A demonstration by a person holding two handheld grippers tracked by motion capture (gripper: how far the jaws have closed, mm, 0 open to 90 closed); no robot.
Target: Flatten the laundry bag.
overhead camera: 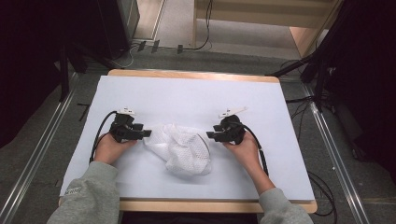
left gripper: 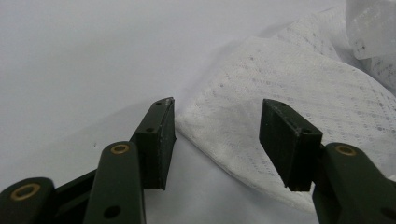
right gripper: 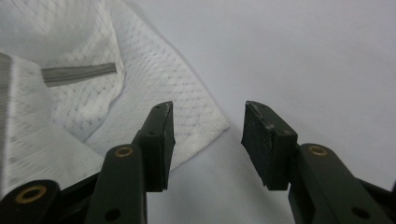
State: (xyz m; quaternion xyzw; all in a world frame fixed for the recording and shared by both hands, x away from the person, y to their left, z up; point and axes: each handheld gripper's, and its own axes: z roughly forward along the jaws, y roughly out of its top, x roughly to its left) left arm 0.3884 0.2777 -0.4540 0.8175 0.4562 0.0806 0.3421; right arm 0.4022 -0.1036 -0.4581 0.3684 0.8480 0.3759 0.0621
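A crumpled white mesh bag point(overhead camera: 180, 148) lay on the white-covered bench point(overhead camera: 196, 93), nearer its front edge than its back edge and about midway between the left and right edges. The left hand-held gripper point(overhead camera: 145, 133) sat just beside the bag's left side, and the right hand-held gripper point(overhead camera: 210, 136) just beside its right side, each pointing inward. That facing arrangement suggested the person meant to take the bag by two opposite edges, perhaps to spread or fold it.

Both hand-held grippers stood with their jaws apart and pressed on nothing. In the left gripper view, a corner of the mesh bag point(left gripper: 261, 126) reached into the gap between the jaws, with the pads clear of the cloth on both sides. In the right gripper view, a pointed corner of the bag point(right gripper: 196, 116) lay partly behind the left-hand jaw, and the space between the jaws showed mostly bare bench cover.

The high view gave the overall layout: both hands, the trailing cables and the bag's rumpled shape. The gripper views added the fine weave, and the right one showed a grey strip point(right gripper: 79, 73), possibly a zip or tape, lying in the folds.
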